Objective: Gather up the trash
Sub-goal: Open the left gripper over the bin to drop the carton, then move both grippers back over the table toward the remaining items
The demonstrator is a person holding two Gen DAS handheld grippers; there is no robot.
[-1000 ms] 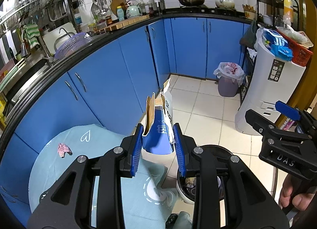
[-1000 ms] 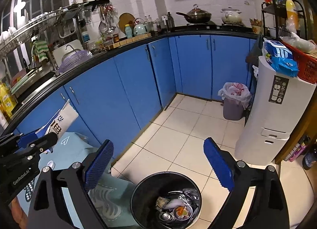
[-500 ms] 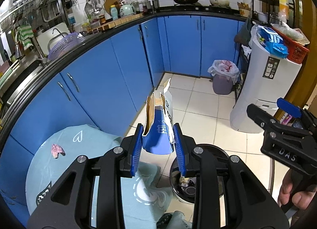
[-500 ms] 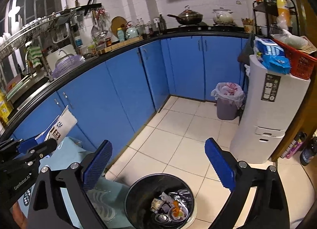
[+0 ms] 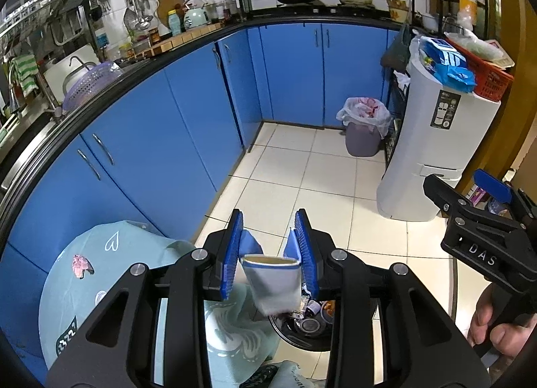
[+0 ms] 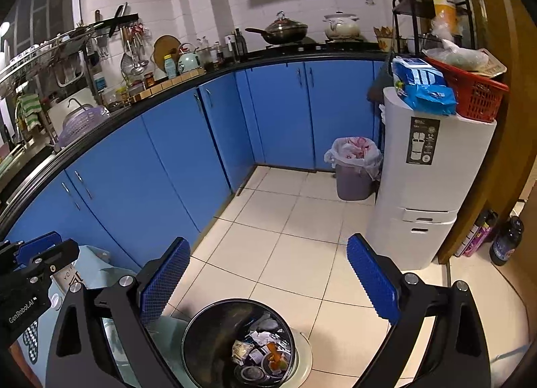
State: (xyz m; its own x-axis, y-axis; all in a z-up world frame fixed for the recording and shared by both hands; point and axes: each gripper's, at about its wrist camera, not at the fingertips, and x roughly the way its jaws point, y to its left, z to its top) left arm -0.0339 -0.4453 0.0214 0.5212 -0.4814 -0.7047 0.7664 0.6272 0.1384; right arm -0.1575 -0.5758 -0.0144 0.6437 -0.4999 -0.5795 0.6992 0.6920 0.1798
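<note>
My left gripper [image 5: 270, 250] is open. A blue-and-white carton [image 5: 272, 282] hangs loose between its pads, low and tilted, above the black trash bin [image 5: 302, 331]. The bin holds several scraps and shows in the right wrist view [image 6: 214, 331] on the floor. My right gripper [image 6: 265, 284] is open and empty above the bin; it shows at the right in the left wrist view [image 5: 483, 220]. A pink scrap [image 5: 81, 262] lies on the round table with a light-blue cloth [image 5: 100, 280]. The left gripper shows at the left edge in the right wrist view [image 6: 33, 263].
Curved blue cabinets [image 5: 167, 139] run along the left and back. A white appliance [image 6: 426, 186] with a red basket stands at the right. A small lined bin [image 6: 355, 169] stands in the far corner. Bottles [image 6: 503, 240] stand on the floor at the right.
My left gripper has opened and the carton has slipped down between the pads toward the black bin. The left gripper has moved closer over the bin. The right gripper stays open.
</note>
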